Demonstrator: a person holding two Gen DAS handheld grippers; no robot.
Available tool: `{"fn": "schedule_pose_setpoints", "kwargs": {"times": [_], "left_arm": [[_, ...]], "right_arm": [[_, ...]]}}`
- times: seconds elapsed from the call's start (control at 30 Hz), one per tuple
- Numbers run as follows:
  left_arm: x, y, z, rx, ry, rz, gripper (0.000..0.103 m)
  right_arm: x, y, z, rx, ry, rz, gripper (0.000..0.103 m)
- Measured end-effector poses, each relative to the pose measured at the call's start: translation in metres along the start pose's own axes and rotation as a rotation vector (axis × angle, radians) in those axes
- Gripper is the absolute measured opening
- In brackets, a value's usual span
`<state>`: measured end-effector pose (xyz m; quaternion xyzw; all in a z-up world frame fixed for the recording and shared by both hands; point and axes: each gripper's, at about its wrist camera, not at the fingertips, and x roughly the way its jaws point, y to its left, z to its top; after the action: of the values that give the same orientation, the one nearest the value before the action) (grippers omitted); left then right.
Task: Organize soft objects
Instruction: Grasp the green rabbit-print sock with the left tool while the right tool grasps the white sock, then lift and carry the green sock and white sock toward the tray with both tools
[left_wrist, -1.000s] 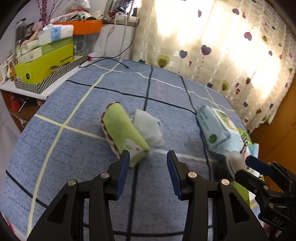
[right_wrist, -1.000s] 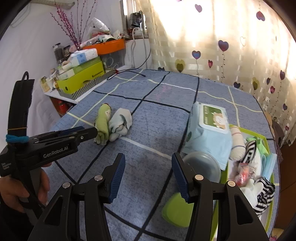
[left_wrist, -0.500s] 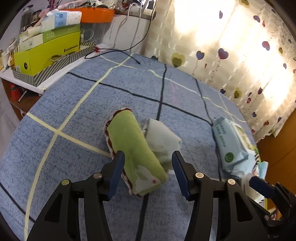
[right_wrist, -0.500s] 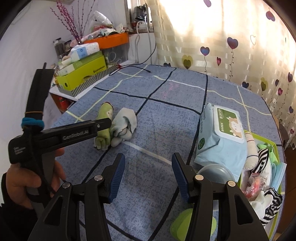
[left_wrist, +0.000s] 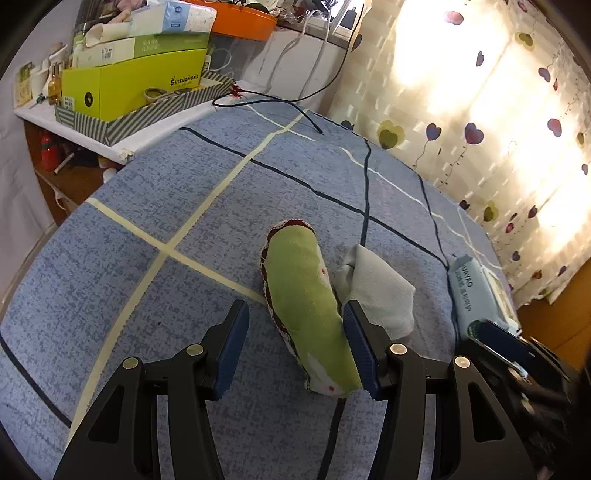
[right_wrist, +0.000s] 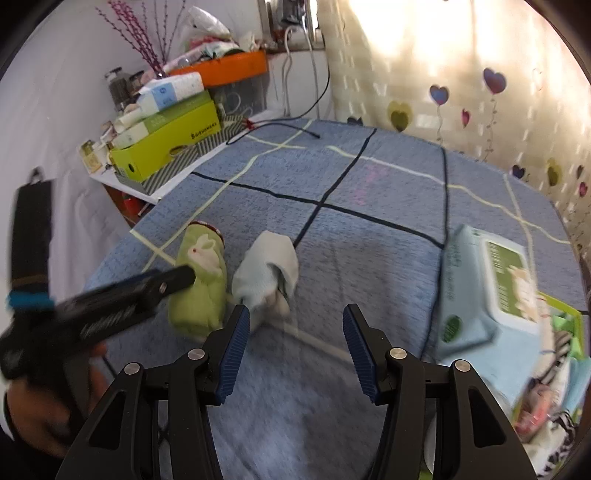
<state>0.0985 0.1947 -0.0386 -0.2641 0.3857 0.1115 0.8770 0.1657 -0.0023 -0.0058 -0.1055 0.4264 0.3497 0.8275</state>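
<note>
Left gripper (left_wrist: 295, 350): jaws wide apart, straddling the near end of the green roll; the right finger lies against the roll's side, the left finger stands off it with blue cloth showing between
Green roll (left_wrist: 306, 306): a rolled green cloth with dark red trim and a white rabbit print, lying on the blue checked bedspread (left_wrist: 147, 221)
Pale blue cloth (left_wrist: 380, 291): folded bundle just beside the green roll, on its right, touching it
Right gripper (right_wrist: 291, 347): jaws apart, nothing between them, hovering above the bedspread near the pale bundle
Wipes pack (right_wrist: 484, 288): light blue, on the right part of the bedspread, well apart from the two cloths
Green tray (right_wrist: 569, 314): at the right edge behind the wipes, holding striped soft items; blurred
Side shelf: yellow-green box (left_wrist: 133, 81) with cartons stacked on top
</note>
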Motion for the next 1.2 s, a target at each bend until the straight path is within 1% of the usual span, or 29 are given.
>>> {"fn": "schedule_pose_setpoints", "kwargs": {"times": [0.1,0.2,0.33,0.37,0.43,0.47,0.53,0.7,0.77,0.9,1.0,1.03,1.1,1.2], "left_arm": [[0.003,0.004,0.000,-0.006,0.014,-0.015,0.054],[0.004,0.006,-0.001,-0.008,0.022,-0.028,0.054],[0.006,0.006,0.000,0.001,0.029,-0.039,0.054],[0.007,0.007,0.001,-0.001,0.032,-0.047,0.054],[0.008,0.008,0.002,-0.006,0.037,-0.051,0.054],[0.009,0.008,0.002,-0.006,0.037,-0.052,0.054],[0.011,0.007,0.004,-0.010,0.044,-0.059,0.054],[0.017,-0.003,0.008,-0.011,0.061,-0.076,0.054],[0.023,-0.006,0.009,-0.011,0.076,-0.058,0.054],[0.035,-0.013,0.008,-0.007,0.097,-0.028,0.054],[0.039,-0.016,0.007,0.015,0.093,-0.008,0.054],[0.041,-0.016,0.006,0.018,0.094,-0.004,0.049],[0.043,-0.015,0.005,0.023,0.091,0.022,0.034],[0.039,-0.016,0.004,0.039,0.072,0.031,0.024]], "right_arm": [[0.025,0.001,0.011,0.046,0.040,0.040,0.052],[0.046,0.001,0.018,0.094,0.071,0.059,0.052],[0.062,0.007,0.023,0.105,0.080,0.092,0.051],[0.066,0.008,0.023,0.105,0.086,0.084,0.048],[0.072,0.008,0.024,0.107,0.102,0.092,0.023],[0.073,0.007,0.024,0.106,0.104,0.089,0.023],[0.072,0.006,0.023,0.101,0.100,0.083,0.018],[0.059,0.002,0.019,0.090,0.077,0.048,0.016],[0.046,-0.005,0.018,0.099,0.051,0.031,0.016],[0.023,-0.014,0.017,0.113,0.002,0.026,0.016],[0.009,-0.016,0.016,0.104,-0.023,0.030,0.016],[0.007,-0.016,0.016,0.103,-0.027,0.032,0.016],[0.000,-0.017,0.013,0.100,-0.039,0.038,0.016],[-0.007,-0.018,0.008,0.105,-0.048,0.049,0.016]]}}
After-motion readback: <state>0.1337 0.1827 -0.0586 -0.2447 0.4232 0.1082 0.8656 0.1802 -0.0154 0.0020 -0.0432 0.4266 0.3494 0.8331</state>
